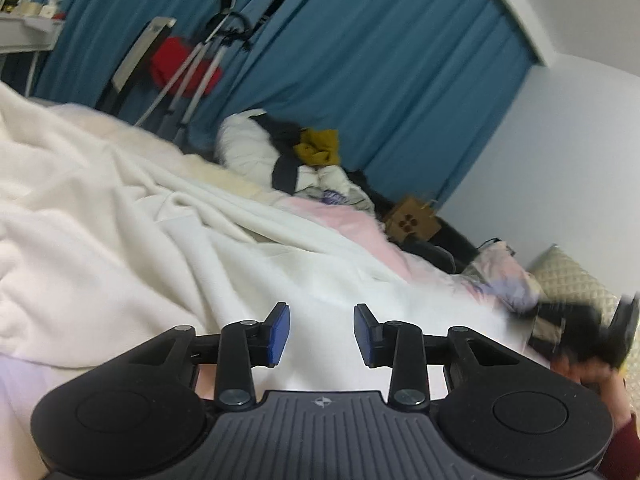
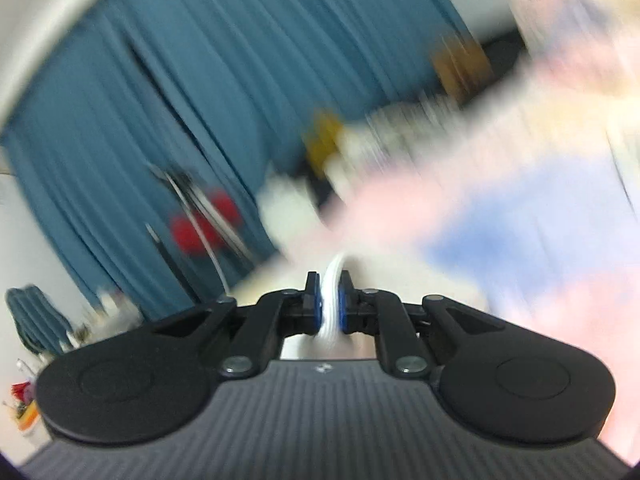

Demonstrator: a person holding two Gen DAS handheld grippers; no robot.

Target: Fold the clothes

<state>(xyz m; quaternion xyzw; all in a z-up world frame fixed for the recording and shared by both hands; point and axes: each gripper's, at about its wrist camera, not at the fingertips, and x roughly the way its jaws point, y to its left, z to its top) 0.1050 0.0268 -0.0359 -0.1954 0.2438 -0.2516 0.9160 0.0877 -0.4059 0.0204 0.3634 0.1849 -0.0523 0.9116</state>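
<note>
Right wrist view, badly blurred: the right gripper (image 2: pixel 329 300) is clamped on a bunched fold of white cloth (image 2: pixel 331 280), which runs up between the blue pads. Its direction beyond them is unclear. The left gripper (image 1: pixel 322 334) hangs wide open and empty over white cloth spread across the bed (image 1: pixel 360 232).

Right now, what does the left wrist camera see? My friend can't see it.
The open left gripper hovers over a rumpled white fleece blanket on a bed, holding nothing. Behind stand blue pleated curtains and a pile of clothes.
</note>
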